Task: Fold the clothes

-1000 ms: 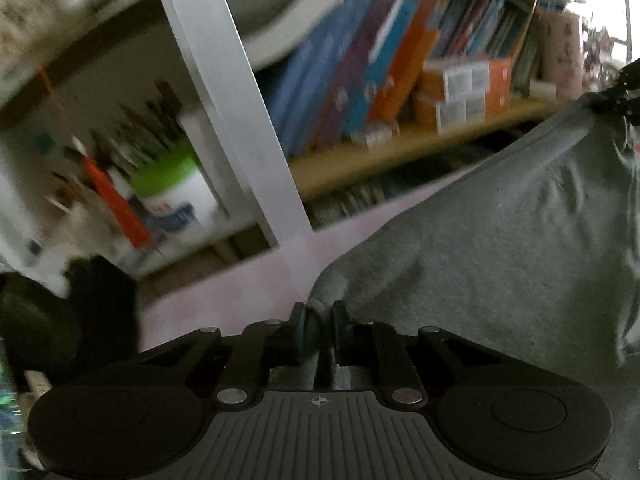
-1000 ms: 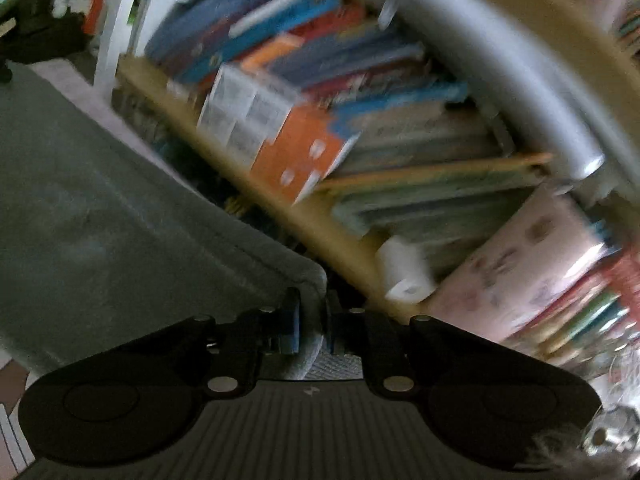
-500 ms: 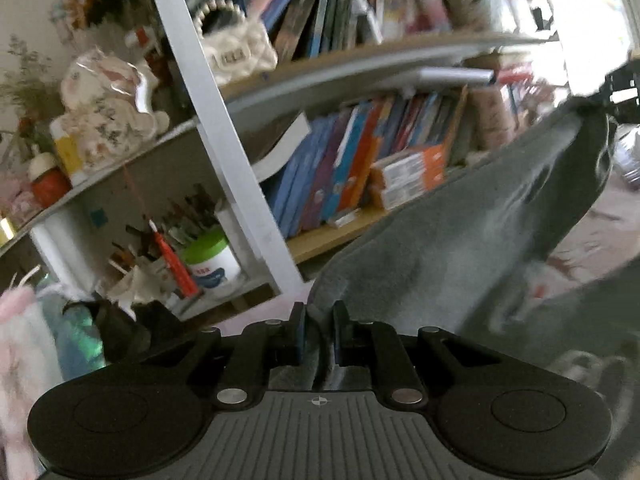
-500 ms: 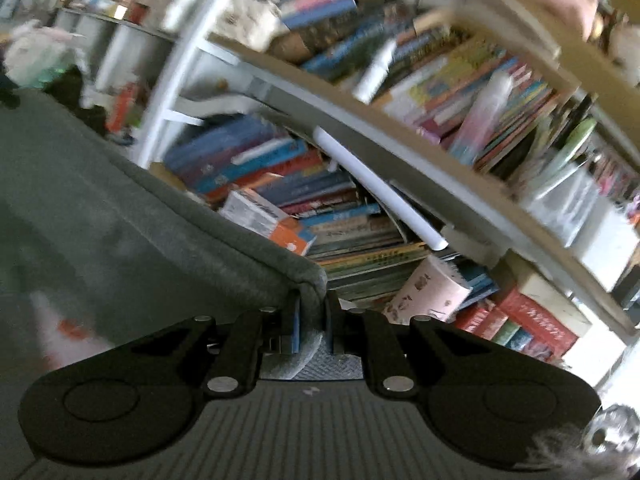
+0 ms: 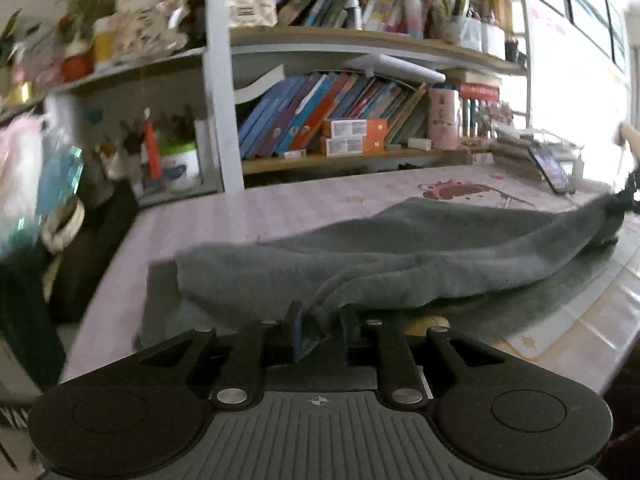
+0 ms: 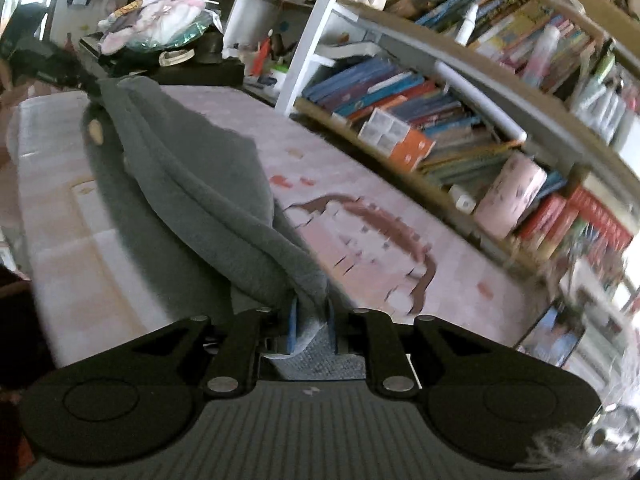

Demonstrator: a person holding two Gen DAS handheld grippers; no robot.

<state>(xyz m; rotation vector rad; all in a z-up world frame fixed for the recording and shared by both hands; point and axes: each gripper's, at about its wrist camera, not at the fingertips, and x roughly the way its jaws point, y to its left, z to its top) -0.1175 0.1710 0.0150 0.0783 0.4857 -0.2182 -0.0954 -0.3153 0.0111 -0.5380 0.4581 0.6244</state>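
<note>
Left gripper, jaws opening around the grey garment, may drop its corner; right gripper grips the other end.

Table with pink patterned cover; grey garment lies folded across it, phone at far edge.
</note>
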